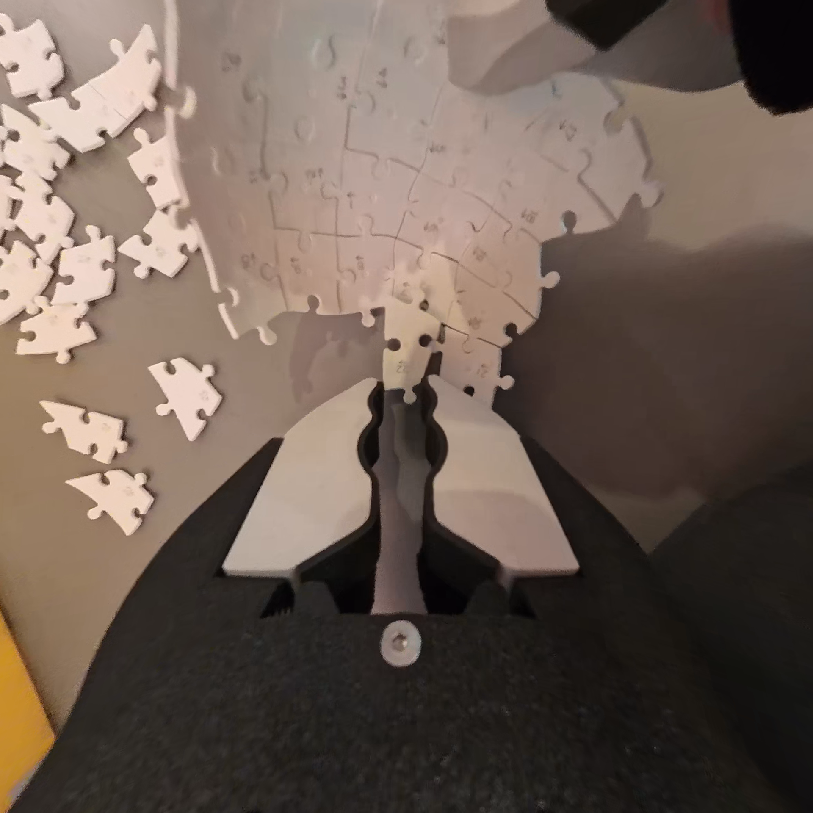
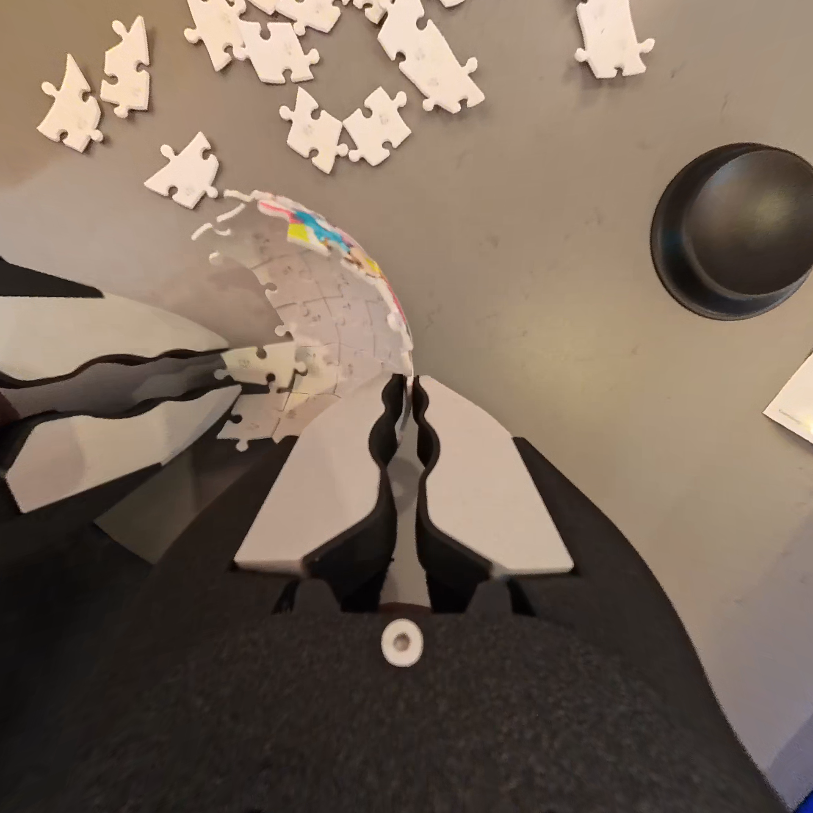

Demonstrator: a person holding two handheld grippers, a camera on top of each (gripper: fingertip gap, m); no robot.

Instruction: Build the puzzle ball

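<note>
The left gripper's fingers pinch a white curved puzzle piece against the rim of the half-built white shell, gripped by the right gripper. Many loose white pieces lie unplaced on the grey desk.

Both wrist views close, facing down — share puzzle ball (opposite sides).

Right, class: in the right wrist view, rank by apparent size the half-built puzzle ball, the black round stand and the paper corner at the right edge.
1. half-built puzzle ball
2. black round stand, nearly alike, so the order is unsure
3. paper corner, cut off by the frame
</note>
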